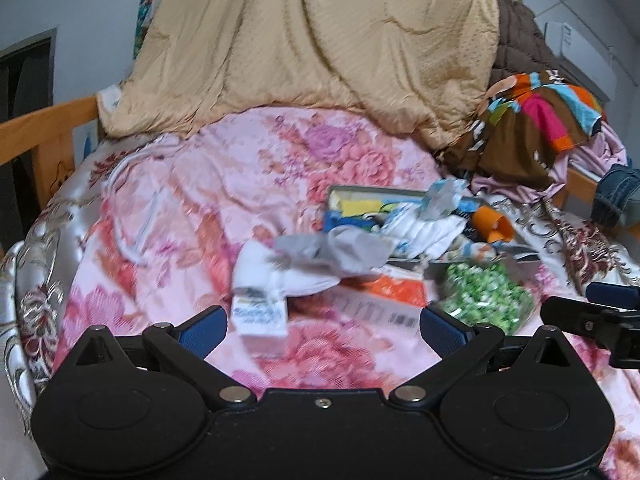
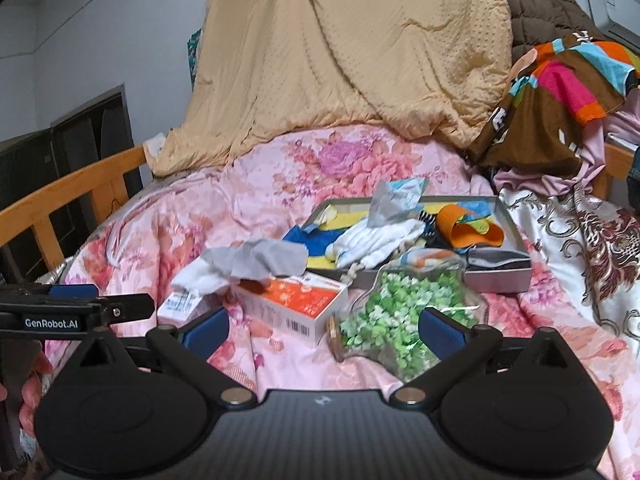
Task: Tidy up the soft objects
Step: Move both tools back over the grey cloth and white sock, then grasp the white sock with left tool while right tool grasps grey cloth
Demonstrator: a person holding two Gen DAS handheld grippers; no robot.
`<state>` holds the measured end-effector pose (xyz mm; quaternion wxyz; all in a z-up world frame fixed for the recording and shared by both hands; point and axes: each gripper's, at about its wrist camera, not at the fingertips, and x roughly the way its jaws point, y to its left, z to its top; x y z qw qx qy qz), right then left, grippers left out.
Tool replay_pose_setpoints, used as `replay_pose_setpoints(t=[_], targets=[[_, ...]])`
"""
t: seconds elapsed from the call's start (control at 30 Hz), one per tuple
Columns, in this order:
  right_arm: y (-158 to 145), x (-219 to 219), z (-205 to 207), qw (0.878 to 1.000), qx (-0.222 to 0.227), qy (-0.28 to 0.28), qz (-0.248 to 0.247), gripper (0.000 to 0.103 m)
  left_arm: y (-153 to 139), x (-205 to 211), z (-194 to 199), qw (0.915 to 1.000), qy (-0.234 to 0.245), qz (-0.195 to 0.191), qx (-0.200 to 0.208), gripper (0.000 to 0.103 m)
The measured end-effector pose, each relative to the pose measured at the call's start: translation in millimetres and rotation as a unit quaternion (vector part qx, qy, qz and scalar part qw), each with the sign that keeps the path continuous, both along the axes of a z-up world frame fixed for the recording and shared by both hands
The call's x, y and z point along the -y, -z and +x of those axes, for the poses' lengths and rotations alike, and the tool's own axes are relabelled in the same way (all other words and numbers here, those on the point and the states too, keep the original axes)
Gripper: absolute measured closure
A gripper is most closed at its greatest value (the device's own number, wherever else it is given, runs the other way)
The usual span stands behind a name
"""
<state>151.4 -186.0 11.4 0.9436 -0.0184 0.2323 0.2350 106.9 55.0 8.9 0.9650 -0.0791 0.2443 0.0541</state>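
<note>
A grey sock [image 1: 340,254] and a white sock [image 1: 280,276] lie crumpled on the pink floral bedspread, just left of a shallow grey tray [image 1: 360,191]. The tray [image 2: 500,280] holds white socks [image 2: 372,240], blue and yellow cloths and an orange piece [image 2: 468,228]. My left gripper [image 1: 324,328] is open, low over the bedspread, a short way in front of the two socks [image 2: 256,258]. My right gripper [image 2: 324,330] is open too, with a glass jar of green paper stars [image 2: 384,312] lying just ahead of its right finger. Neither gripper holds anything.
A small white carton [image 1: 260,316] and an orange-and-white box [image 2: 296,300] lie by the socks. A tan quilt [image 2: 360,60] is heaped at the back, with colourful clothes [image 2: 560,92] at the right. A wooden bed rail [image 2: 80,188] runs along the left. A hand [image 2: 32,380] shows at lower left.
</note>
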Motion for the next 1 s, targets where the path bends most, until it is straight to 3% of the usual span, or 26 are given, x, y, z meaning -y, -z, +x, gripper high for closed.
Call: replay_pose_setpoints(t=[0.4,1.0], targets=[[27.8,-25.9,1.0,0.999,-0.033,-0.027,-0.031,0.0,21.8,-22.9,1.7,0.9995,-0.023,-0.006,-0.022,0.001],[37.2,-41.2,-4.6,0.998,-0.024,-0.045,-0.04,0.0,24.3,-32.4,2.7,0.999,-0.037,-0.002,-0.023,0.001]])
